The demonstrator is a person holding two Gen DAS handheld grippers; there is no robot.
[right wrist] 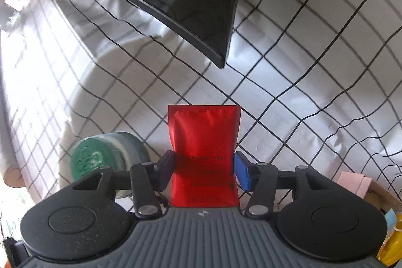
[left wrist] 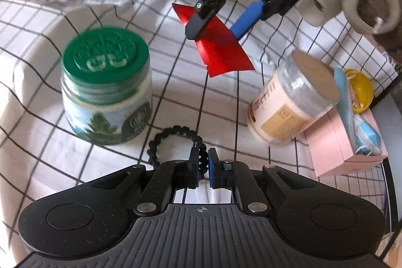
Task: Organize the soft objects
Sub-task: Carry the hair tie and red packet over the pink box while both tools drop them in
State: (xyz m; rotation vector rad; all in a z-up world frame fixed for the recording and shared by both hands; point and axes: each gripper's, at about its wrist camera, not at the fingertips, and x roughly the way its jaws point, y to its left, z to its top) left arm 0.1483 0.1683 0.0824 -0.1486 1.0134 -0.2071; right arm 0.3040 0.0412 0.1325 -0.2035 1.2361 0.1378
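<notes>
We hold the red sachet clamped between the right gripper fingers, lifted above the cloth beside the green-lidded jar; the left gripper pinches the black hair tie near that jar; a thin grip may let either slip
</notes>
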